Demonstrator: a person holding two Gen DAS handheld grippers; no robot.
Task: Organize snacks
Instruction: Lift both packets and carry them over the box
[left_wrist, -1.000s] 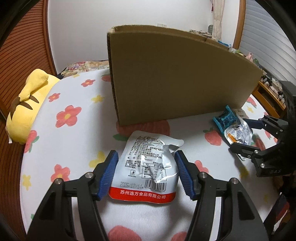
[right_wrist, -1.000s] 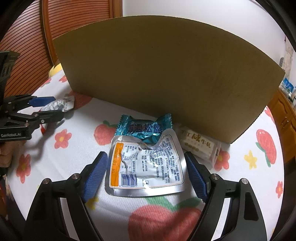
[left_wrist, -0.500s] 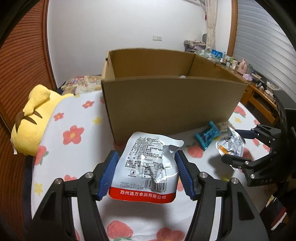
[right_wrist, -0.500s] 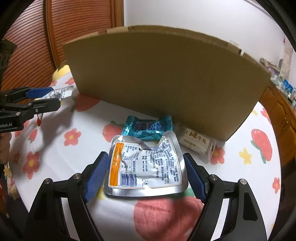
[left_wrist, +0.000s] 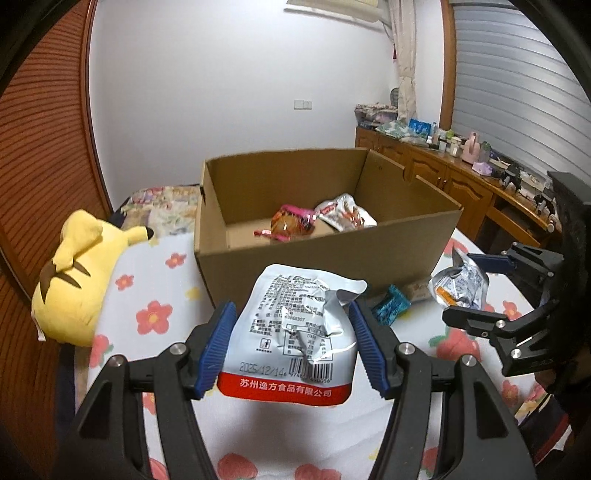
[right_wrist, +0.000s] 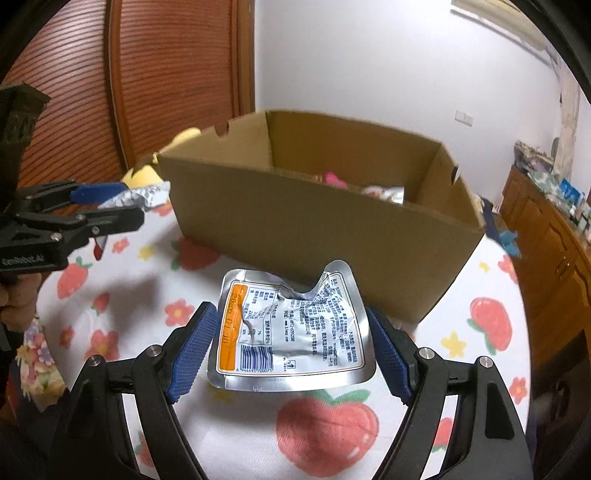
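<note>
My left gripper (left_wrist: 293, 347) is shut on a silver snack pouch with a red bottom band (left_wrist: 295, 332), held in the air in front of the open cardboard box (left_wrist: 332, 258). My right gripper (right_wrist: 290, 349) is shut on a silver pouch with an orange stripe (right_wrist: 291, 332), also lifted, near the box's front wall (right_wrist: 314, 236). Each gripper shows in the other's view: the right gripper (left_wrist: 491, 288) at the right, the left gripper (right_wrist: 99, 210) at the left. Inside the box lie a pink-red snack bag (left_wrist: 290, 223) and a white-red bag (left_wrist: 343, 214).
A teal candy wrapper (left_wrist: 391, 304) and a small beige pack (left_wrist: 419, 288) lie on the flowered sheet (left_wrist: 155, 288) by the box's front right corner. A yellow plush toy (left_wrist: 74, 280) sits at the left. Wooden cabinets (left_wrist: 461, 184) with clutter stand at the right.
Both grippers have risen with their pouches. The box's inside and the bags in it have come into view over its front wall.
</note>
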